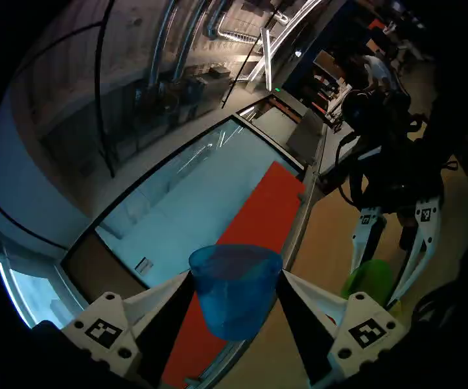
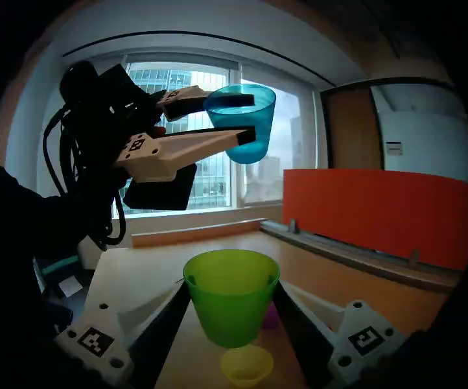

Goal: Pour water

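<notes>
your left gripper point(image 1: 234, 288) and right gripper point(image 2: 231, 295) share white fingers point(image 2: 188, 146), black inner pads point(image 2: 169, 330), square black-and-white markers point(image 2: 94, 340), dark screws point(image 2: 102, 305); black cables point(image 2: 65, 155) loop behind the left.

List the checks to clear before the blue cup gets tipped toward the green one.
1. Left tongs clamped on blue cup: ok, both fingers press its sides.
2. Right tongs clamped on green cup, cup upright with mouth up: ok.
3. Blue cup higher than green cup: ok, seen in the right gripper view.
4. Blue cup lined up over the green cup's mouth: cannot tell.
5. Water in blue cup: cannot tell.
6. Table below free of other things: not ok, a yellow cup stands under the green cup.
</notes>
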Demonstrator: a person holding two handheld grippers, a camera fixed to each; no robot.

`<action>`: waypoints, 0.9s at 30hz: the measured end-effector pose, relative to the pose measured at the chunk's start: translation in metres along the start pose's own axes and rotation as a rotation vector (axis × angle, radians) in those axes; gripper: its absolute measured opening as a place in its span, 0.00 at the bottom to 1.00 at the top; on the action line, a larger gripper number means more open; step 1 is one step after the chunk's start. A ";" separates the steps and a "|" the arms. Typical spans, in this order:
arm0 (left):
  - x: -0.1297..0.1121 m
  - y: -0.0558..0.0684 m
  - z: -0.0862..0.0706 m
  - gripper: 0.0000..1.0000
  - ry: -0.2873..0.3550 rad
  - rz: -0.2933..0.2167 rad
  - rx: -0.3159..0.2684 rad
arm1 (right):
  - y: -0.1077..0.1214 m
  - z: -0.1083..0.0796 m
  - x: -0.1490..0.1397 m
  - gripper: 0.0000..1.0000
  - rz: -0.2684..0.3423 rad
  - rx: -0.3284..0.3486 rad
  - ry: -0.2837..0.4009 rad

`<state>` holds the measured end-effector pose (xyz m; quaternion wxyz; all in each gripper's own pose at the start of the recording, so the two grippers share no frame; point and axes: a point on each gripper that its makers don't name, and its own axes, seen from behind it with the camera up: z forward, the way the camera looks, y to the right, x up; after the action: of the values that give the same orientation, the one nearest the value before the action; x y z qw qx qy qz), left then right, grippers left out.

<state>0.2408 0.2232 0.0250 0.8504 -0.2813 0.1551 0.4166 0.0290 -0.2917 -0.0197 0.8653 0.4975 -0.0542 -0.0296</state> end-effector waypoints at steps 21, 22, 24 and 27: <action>0.004 0.000 0.003 0.85 0.002 0.103 0.010 | 0.003 -0.001 0.000 0.89 -0.002 -0.001 0.003; 0.005 0.000 0.003 0.85 0.003 0.108 0.011 | 0.003 -0.001 0.000 0.89 -0.002 -0.001 0.004; 0.006 0.000 0.003 0.85 0.004 0.117 0.012 | 0.003 -0.002 0.000 0.89 -0.003 -0.002 0.004; 0.007 -0.001 0.003 0.85 0.004 0.129 0.014 | 0.003 -0.003 0.000 0.89 -0.004 -0.002 0.005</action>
<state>0.2460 0.2291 0.0240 0.8235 -0.2654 0.1774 0.4690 0.0293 -0.2877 -0.0181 0.8658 0.4969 -0.0511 -0.0300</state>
